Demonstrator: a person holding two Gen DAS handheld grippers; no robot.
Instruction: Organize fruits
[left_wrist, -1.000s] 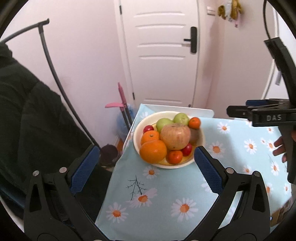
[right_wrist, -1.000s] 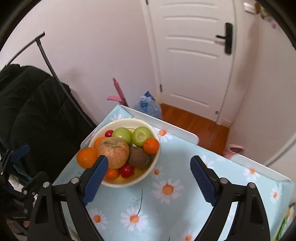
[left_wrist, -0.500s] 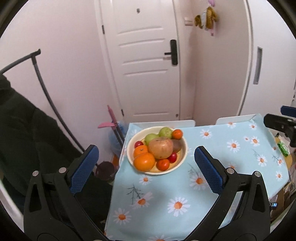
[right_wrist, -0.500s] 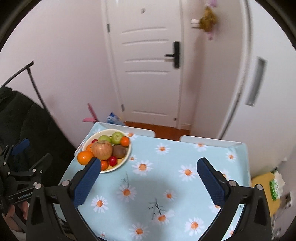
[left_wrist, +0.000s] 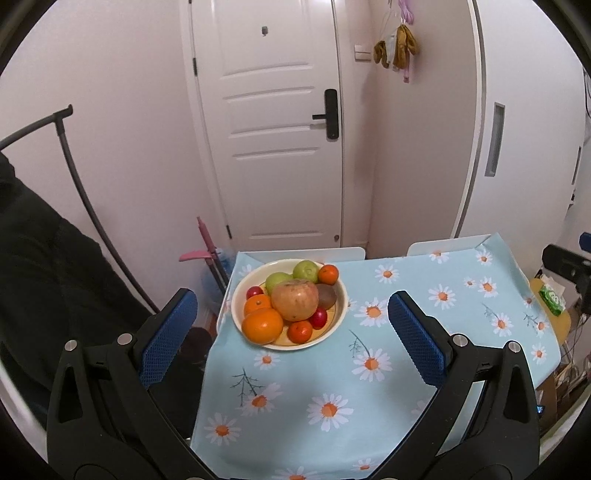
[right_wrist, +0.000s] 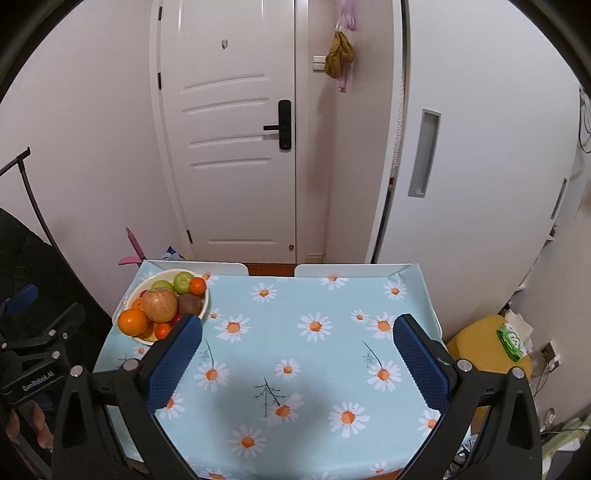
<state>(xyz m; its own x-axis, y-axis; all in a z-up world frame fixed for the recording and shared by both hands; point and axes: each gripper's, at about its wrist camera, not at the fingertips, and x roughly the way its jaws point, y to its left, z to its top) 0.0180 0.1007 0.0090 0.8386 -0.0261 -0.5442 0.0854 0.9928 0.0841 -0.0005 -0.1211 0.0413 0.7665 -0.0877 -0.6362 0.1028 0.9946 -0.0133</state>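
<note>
1. At the left edge of the right wrist view, a black hand-held left gripper (right_wrist: 22, 314) with blue finger pads is seen from the side; its jaws are released and nothing is held between them.
2. In the left wrist view the same gripper's two blue pads (left_wrist: 168, 341) are spread wide in the lower part of the frame, over a light blue tablecloth printed with white daisies (left_wrist: 332, 387).
3. A round cream-coloured bowl (left_wrist: 341, 306) is set near the far left corner of the cloth, left of centre in the left wrist view and at middle left in the right wrist view.
4. The bowl is heaped with fruit: a large reddish-yellow apple (left_wrist: 295, 300) in the middle, a big orange (left_wrist: 263, 325) at the near left rim, two green apples (left_wrist: 291, 275) at the far side, a small mandarin (left_wrist: 328, 274) at the far right rim, and a brown kiwi (left_wrist: 327, 296) to the right of the large apple.
5. In the lower half of the right wrist view, the black right gripper (right_wrist: 299, 367) is shown released, its blue pads wide apart over bare cloth, with nothing grasped.
6. A white panelled door with a black handle (right_wrist: 229, 147) is seen behind the table.
7. A green-and-white packet (right_wrist: 511, 341) is seen on a yellow stool at the right edge.
</note>
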